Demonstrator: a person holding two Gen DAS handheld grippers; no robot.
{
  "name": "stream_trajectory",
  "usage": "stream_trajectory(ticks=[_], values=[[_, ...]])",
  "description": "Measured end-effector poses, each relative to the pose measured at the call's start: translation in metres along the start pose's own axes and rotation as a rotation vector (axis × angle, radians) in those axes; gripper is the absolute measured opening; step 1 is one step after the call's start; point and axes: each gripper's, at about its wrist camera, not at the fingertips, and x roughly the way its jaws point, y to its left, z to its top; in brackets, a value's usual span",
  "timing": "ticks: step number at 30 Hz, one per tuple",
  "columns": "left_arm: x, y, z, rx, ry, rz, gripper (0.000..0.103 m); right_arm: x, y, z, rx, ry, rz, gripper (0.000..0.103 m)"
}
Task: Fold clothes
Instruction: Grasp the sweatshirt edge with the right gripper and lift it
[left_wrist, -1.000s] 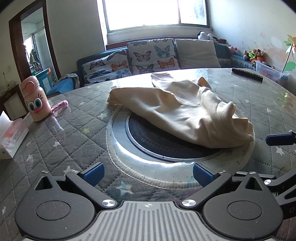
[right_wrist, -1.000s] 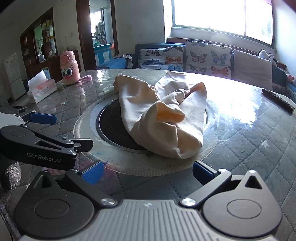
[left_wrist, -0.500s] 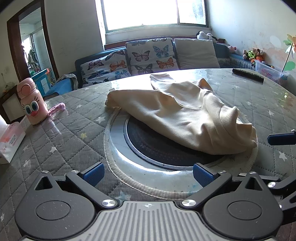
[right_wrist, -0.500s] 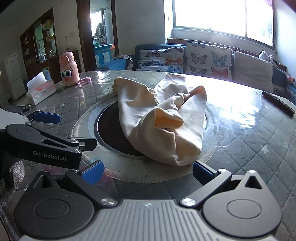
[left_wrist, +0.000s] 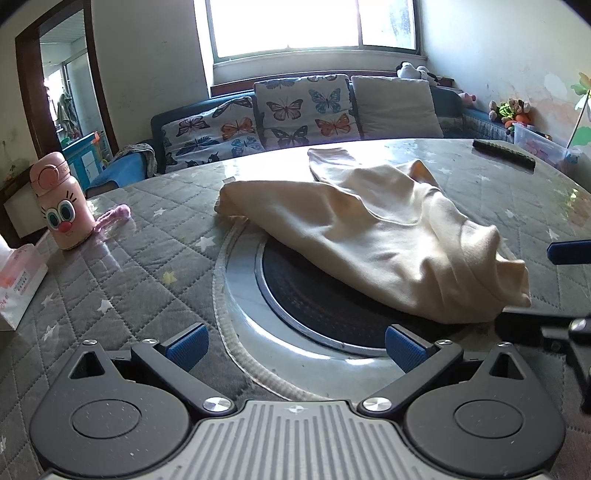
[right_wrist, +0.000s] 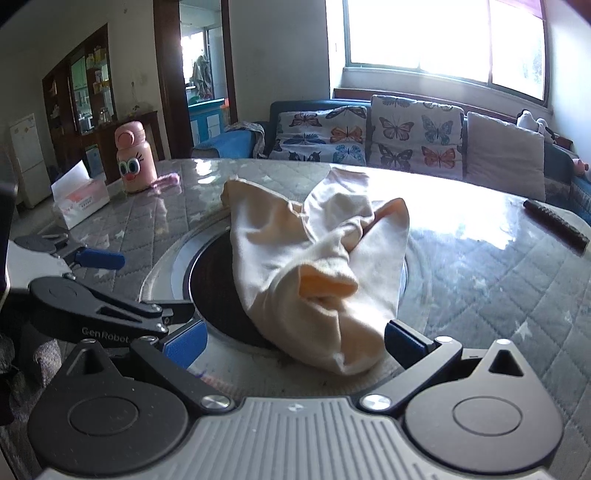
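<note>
A cream garment (left_wrist: 373, 232) lies crumpled in a heap over the round black inset (left_wrist: 317, 299) in the middle of the quilted grey table (left_wrist: 129, 258). It also shows in the right wrist view (right_wrist: 306, 269). My left gripper (left_wrist: 295, 345) is open and empty, short of the heap's near left side. My right gripper (right_wrist: 293, 343) is open, and the garment's near end lies between its blue pads without being pinched. The left gripper shows at the left of the right wrist view (right_wrist: 96, 288).
A pink bottle with a cartoon face (left_wrist: 62, 203) and a tissue box (left_wrist: 18, 280) stand at the table's left. A dark remote (left_wrist: 504, 153) lies at the far right. A sofa with butterfly cushions (left_wrist: 295, 110) is behind the table.
Both grippers have moved forward toward the garment. The right one now has the heap's near end between its open pads. The garment itself has not moved.
</note>
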Motion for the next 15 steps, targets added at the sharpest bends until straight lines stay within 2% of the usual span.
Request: stream_trajectory(ticks=[5,10,15], values=[[0.003,0.009,0.003,-0.023,-0.003,0.011,0.103,0.004,-0.010,0.016,0.034,-0.020,0.005,0.101],[0.006,0.019,0.005,-0.054,0.000,0.022,0.103,0.016,-0.021,0.039,0.040,-0.043,0.002,0.092],[0.005,0.027,0.008,-0.074,-0.006,0.025,0.103,0.044,-0.033,0.063,0.062,-0.027,0.006,0.078]])
